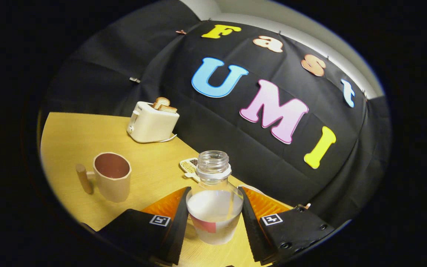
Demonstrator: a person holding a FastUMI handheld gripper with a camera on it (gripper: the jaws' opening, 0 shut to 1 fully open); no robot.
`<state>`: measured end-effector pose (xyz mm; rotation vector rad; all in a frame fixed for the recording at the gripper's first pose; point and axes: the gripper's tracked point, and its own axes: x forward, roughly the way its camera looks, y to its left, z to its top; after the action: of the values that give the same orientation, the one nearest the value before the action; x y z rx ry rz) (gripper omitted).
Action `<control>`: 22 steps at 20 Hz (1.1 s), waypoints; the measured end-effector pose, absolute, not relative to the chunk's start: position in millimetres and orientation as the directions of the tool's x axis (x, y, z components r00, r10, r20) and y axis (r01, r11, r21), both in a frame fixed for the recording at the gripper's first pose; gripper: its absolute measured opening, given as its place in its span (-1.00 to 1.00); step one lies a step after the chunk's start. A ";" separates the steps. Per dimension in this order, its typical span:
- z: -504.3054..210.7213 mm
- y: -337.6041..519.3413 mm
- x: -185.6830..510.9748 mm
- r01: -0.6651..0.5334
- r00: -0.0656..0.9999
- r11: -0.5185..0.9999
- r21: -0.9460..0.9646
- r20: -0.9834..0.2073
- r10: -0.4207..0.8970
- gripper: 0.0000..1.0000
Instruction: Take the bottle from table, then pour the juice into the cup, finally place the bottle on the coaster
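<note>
Tongs (214,217) clamped on open bottle (214,200), lifted off bench (154,174). Pour step next: carry toward cup (112,181) ahead-left, then tilt.

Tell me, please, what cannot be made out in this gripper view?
- Coaster: partly hidden behind the bottle; its pattern is too small.
- Bottle base: whether it rests on the table is unclear.
- Gripper: fingers flank the bottle; actual contact is uncertain.
</note>
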<state>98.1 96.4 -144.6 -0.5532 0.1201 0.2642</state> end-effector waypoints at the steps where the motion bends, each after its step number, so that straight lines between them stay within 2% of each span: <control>1: -145.8 105.3 98.0 -0.287 0.957 0.794 -0.536 -0.187 0.220 0.47; 6: -165.9 133.1 100.0 -0.307 0.951 0.653 -0.692 -0.248 0.185 0.47; 14: -181.9 171.9 98.2 -0.316 0.945 0.349 -0.882 -0.262 0.194 0.46; 22: -200.1 191.3 106.9 -0.314 0.937 0.133 -0.940 -0.283 0.206 0.46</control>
<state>106.9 191.3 -200.1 -1.3871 0.0921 0.3777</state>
